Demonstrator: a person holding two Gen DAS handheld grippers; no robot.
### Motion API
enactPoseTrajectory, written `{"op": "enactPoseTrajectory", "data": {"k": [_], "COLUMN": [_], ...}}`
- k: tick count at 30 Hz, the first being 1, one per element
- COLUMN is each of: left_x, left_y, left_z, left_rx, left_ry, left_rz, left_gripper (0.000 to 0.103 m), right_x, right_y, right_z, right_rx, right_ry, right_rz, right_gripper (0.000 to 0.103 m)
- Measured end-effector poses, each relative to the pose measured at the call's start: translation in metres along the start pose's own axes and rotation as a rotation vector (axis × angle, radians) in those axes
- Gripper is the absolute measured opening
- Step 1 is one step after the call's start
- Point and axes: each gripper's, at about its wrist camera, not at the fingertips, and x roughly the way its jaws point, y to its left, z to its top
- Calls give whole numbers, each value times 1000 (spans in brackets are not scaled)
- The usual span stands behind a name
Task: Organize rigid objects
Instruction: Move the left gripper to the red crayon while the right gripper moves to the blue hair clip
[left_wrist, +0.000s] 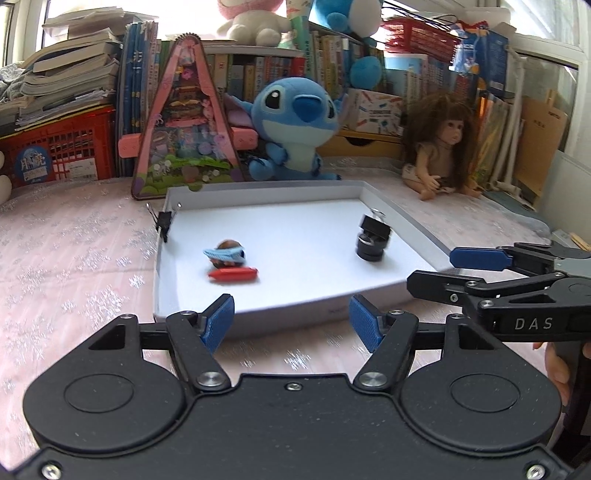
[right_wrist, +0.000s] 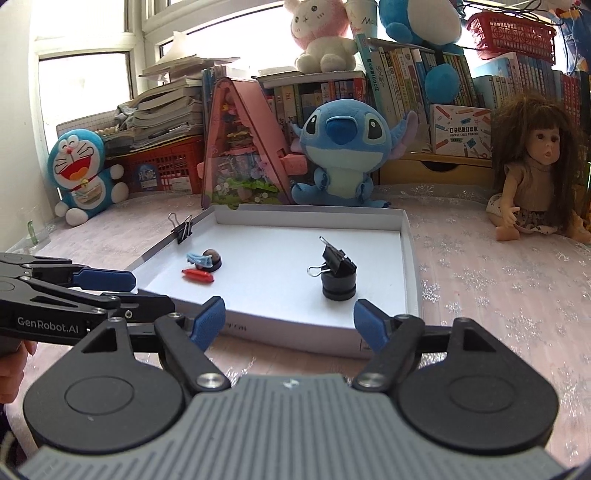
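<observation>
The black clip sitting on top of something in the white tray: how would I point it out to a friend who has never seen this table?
Find the shallow white tray in front of the blue plush. Toward its right side stands a short black round base, and the black binder clip rests tilted on top of it. The other binder clip is clamped upright on the tray's left wall.

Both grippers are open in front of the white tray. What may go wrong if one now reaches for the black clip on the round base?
1. The binder clip lies tilted on the round black base; a nudge may tip it off.
2. The left gripper and right gripper sit close together, so they may collide.
3. The tray looks light and may slide.
</observation>
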Motion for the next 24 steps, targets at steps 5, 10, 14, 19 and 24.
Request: {"op": "enactPoseTrajectory", "data": {"k": [5,10,14,19,24], "left_x": [-10,-17,-21,-22,-26], "left_y": [-9,-14,-18,-26,-32], "left_z": [-13,-28,-38,-50,-60], "left_rx": [29,40,30,30,49], "left_ry": [17,50,70,99,106], "left_rz": [-29,-52,-69,-92,-96], "left_gripper": [67,67,67,67,67], "right_x": [-15,-27,-35,-41,-47], "right_y": [4,5,5,7,11], "right_z": [-15,-33,-43,-55,-64], "right_rx": [-20,-40,-39,-29,-34], "right_ry": [-21,-20,-14,-11,-13], "right_rz": [-2,-8,-13,-14,-17], "right_gripper": [86,86,86,86,86]}}
